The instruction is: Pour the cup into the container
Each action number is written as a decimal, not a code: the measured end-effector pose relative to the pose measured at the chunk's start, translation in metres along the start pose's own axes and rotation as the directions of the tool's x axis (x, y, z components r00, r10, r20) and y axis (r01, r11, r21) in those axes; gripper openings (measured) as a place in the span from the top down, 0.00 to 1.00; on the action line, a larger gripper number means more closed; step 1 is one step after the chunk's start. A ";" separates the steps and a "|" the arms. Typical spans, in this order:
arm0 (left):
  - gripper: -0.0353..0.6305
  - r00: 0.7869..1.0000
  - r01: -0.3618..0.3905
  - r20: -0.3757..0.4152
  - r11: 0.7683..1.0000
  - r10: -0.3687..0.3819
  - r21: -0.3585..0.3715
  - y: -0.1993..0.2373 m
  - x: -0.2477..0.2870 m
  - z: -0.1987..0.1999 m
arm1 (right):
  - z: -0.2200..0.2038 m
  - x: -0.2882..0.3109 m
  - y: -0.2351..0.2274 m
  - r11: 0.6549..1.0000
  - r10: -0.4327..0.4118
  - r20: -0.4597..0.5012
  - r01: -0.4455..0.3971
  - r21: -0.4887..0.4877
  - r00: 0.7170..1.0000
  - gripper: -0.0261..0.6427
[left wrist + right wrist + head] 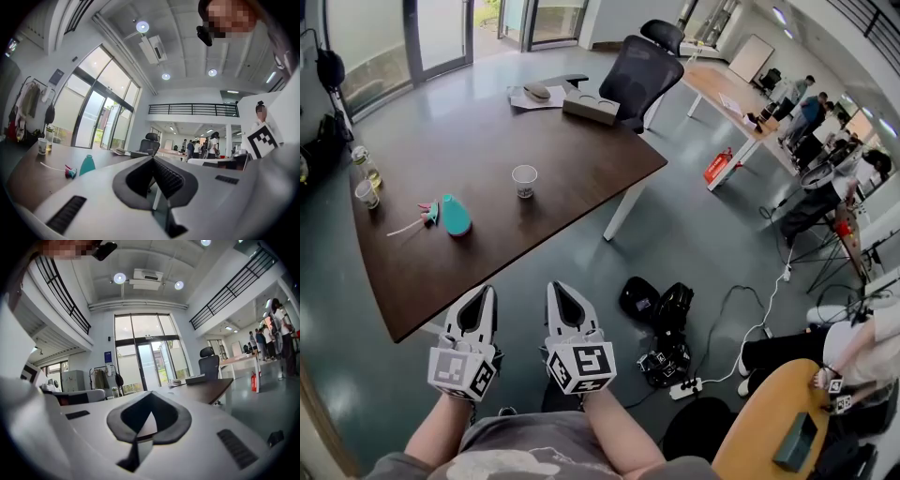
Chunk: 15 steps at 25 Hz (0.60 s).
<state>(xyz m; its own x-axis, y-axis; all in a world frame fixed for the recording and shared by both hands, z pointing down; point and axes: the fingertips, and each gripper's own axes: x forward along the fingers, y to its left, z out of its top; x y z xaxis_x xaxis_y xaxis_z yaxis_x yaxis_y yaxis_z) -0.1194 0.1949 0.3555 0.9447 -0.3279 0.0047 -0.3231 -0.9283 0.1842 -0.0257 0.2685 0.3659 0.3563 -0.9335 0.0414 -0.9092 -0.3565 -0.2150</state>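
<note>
I hold both tools low in front of me, short of the near edge of the table (487,141) and over the grey floor, side by side and pointing toward it. The left tool (486,295) has its dark pads closed tip to tip, with nothing between them. The right tool (556,291) is shut tight as well and is equally empty. The cup (524,180) stands upright near the middle of the table, alone, well apart from both tools and untouched. To its left, nearer the table's left side, is the teal container (455,215). The left gripper view shows it upright, with a narrow top. Just beside it lies a small pink and teal thing (425,213) with a thin white strand trailing off to the left. At the far left edge a small glass (367,193) stands next to a clear bottle (364,164), and the glass has a little yellowish liquid in it. At the far end of the table I see a flat box (591,109) and a sheet of paper with a rounded object on it. A black office chair (640,70) is drawn up behind them.
</note>
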 end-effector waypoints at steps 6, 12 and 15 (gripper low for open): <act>0.94 0.996 -0.087 0.018 0.996 0.088 -0.020 -0.004 0.054 0.000 | 0.014 0.034 -0.051 0.998 0.070 -0.008 -0.070 -0.008 0.998 0.98; 0.94 0.981 -0.188 0.041 0.982 0.188 -0.007 -0.002 0.081 0.001 | 0.019 0.068 -0.072 0.984 0.167 -0.033 -0.169 -0.050 0.985 0.98; 0.94 0.975 -0.218 0.043 0.976 0.218 -0.001 0.004 0.087 0.002 | 0.021 0.085 -0.075 0.979 0.197 -0.029 -0.198 -0.050 0.980 0.98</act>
<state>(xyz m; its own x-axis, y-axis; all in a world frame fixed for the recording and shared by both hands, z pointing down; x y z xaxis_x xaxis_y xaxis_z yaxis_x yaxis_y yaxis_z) -0.0381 0.1623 0.3550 0.8482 -0.5297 0.0030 -0.5215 -0.8342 0.1795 0.0769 0.2169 0.3645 0.1639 -0.9861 0.0263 -0.9714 -0.1659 -0.1701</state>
